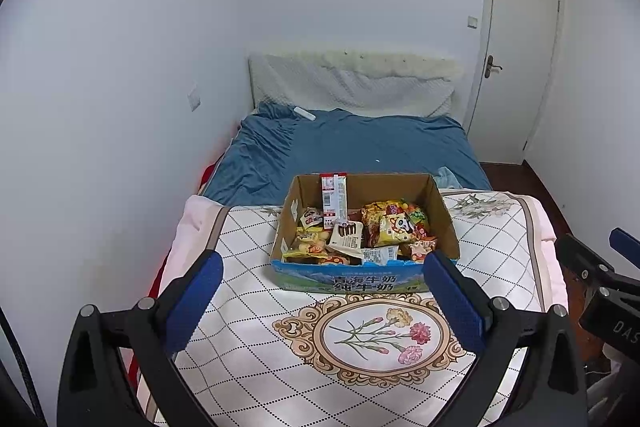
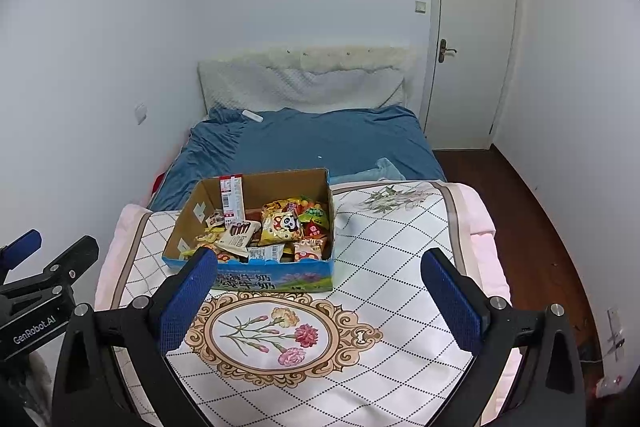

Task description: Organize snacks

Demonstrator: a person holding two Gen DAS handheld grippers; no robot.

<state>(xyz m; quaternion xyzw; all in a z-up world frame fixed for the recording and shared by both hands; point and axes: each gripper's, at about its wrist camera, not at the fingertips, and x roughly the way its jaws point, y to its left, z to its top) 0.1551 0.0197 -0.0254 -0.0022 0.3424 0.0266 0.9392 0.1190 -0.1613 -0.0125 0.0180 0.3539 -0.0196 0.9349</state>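
An open cardboard box (image 1: 440, 211) with a blue printed front stands on a white quilted blanket (image 1: 256, 339) on the bed. It holds several snack packets (image 1: 394, 227) and a tall red-and-white packet (image 1: 333, 201) leaning at its back. The box also shows in the right wrist view (image 2: 276, 277), with the snack packets (image 2: 282, 223) inside. My left gripper (image 1: 322, 301) is open and empty, hovering in front of the box. My right gripper (image 2: 318, 303) is open and empty, in front of the box and to its right.
A blue bedsheet (image 1: 360, 143) covers the far bed, with a pillow (image 1: 352, 87) at the headboard. A white wall runs along the left. A closed door (image 2: 472, 39) and dark wood floor (image 2: 536, 227) lie right. The right gripper's body (image 1: 600, 279) shows at the right edge.
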